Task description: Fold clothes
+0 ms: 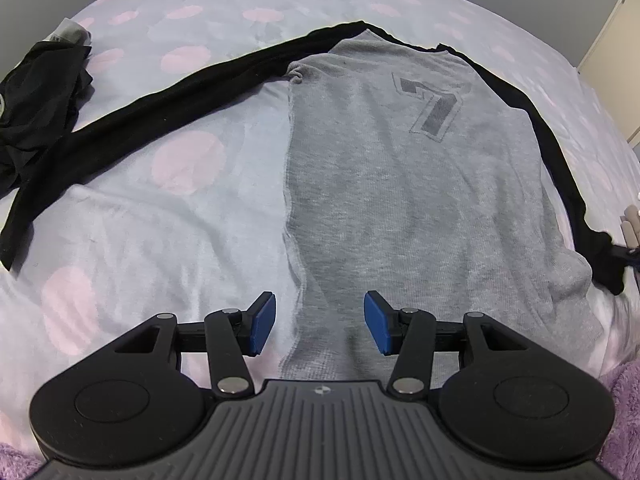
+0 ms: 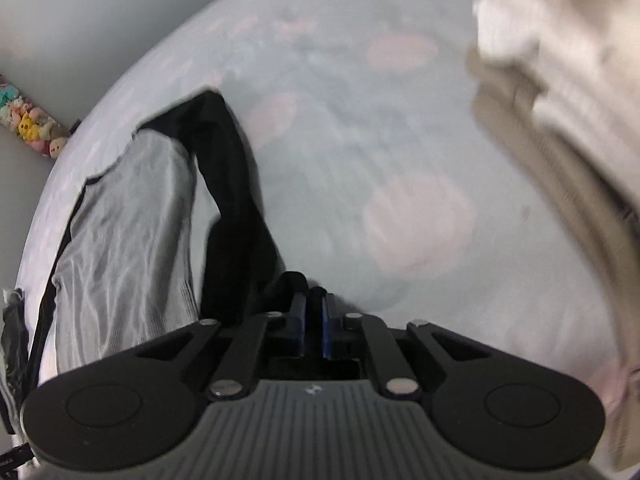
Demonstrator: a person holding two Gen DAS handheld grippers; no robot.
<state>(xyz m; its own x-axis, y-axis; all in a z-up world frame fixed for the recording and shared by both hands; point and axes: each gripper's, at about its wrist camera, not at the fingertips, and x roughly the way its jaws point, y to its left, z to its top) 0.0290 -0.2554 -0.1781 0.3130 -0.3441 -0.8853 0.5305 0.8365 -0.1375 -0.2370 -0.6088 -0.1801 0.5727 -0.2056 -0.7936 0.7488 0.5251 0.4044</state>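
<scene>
**Right sleeve pinched, fold-in next**

Shirt [image 1: 400, 184] lies flat on bed [image 1: 160, 240]. Right gripper [image 2: 314, 320]: fingers clamped on right sleeve [image 2: 236, 208] cuff. Left gripper [image 1: 320, 320]: fingers apart, empty, over hem. Next, likely: carry cuff across torso, keeping fabric flat.

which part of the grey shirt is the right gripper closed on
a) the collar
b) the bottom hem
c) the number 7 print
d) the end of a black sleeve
d, in the right wrist view the right gripper has its blue pads closed on the end of the black sleeve, which runs up from the jaws to the shoulder of the grey shirt.
</scene>
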